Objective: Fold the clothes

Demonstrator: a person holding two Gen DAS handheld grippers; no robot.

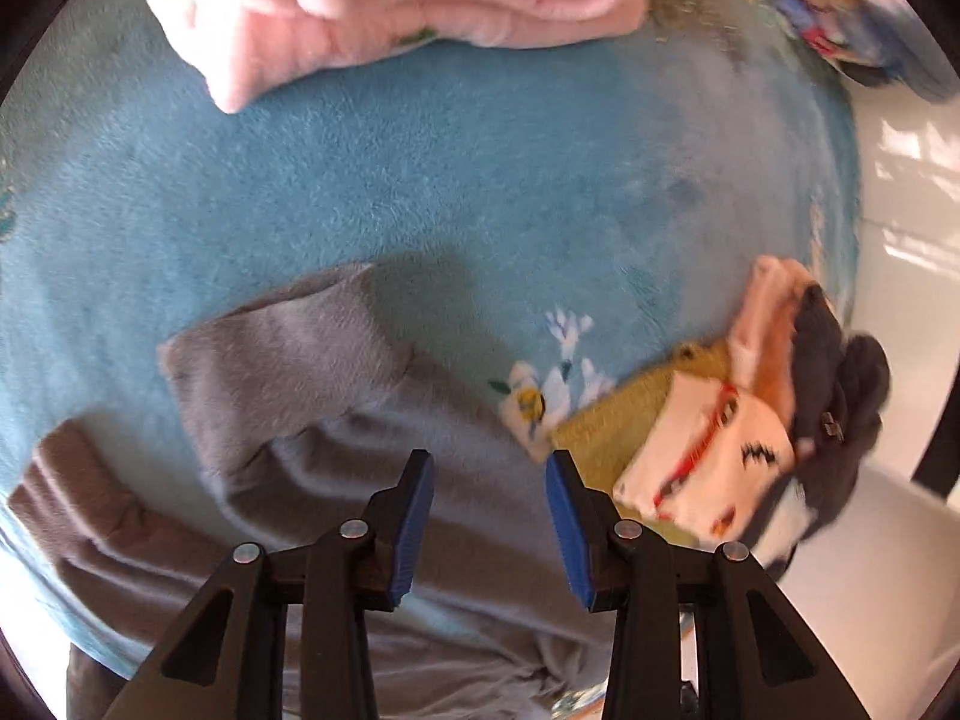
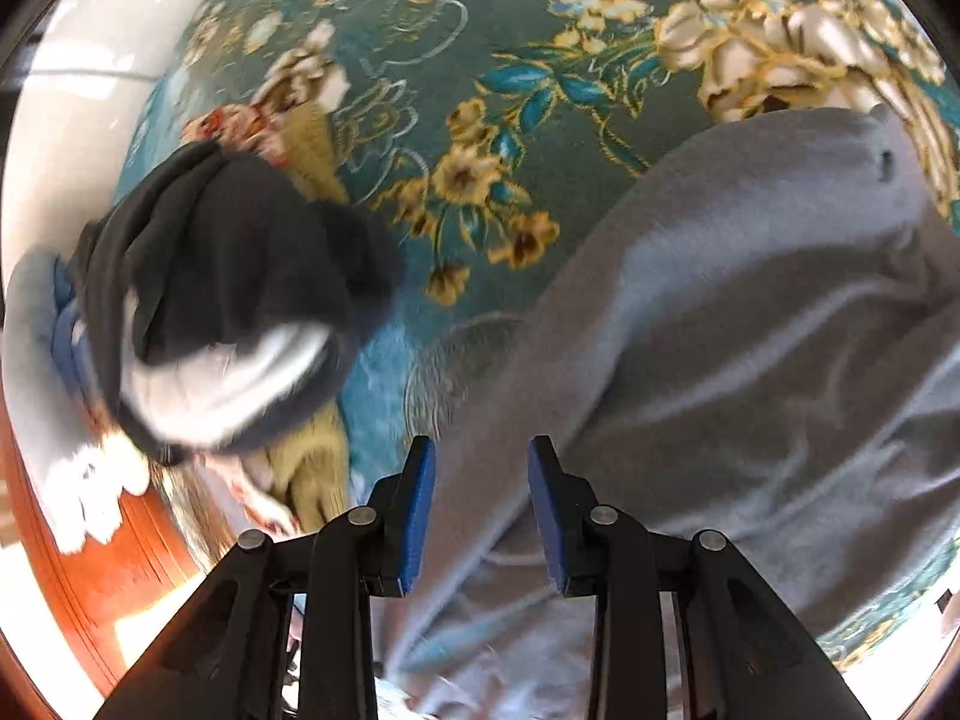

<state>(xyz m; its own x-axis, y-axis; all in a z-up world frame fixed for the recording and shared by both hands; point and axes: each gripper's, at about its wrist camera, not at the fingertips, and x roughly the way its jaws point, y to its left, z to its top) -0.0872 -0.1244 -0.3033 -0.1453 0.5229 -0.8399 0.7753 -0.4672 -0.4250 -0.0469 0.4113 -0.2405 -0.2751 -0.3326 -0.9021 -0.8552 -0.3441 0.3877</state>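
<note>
Left gripper (image 1: pixel 489 468) had its jaws parted wide, nothing between the blue pads (image 1: pixel 414 516), hanging over the grey garment (image 1: pixel 336 420). Right gripper (image 2: pixel 482 456) likewise stood open and held nothing; the same grey garment (image 2: pixel 750 360) lay under and right of it, spread loose with soft creases.

Left wrist view: grey garment lay across the near part of a teal fleece blanket (image 1: pixel 420 168), one sleeve or corner reaching up-left. Just right of the jaws sat a heap of small clothes (image 1: pixel 720 450): a white piece with red marks, olive knit, pink and dark pieces, overlapping at the blanket's edge. A folded pink garment (image 1: pixel 390 6) lay at the far side, well apart from the grey one. White floor (image 1: pixel 900 210) showed to the right.

Right wrist view: a floral green carpet (image 2: pixel 480 90) ran beyond the garment. Left of the jaws was a dark garment (image 2: pixel 228 288) on top of a heap; blurred, possibly the same pile, with an olive piece (image 2: pixel 312 468) under it. Orange-brown wood (image 2: pixel 90 570) showed at lower left.
</note>
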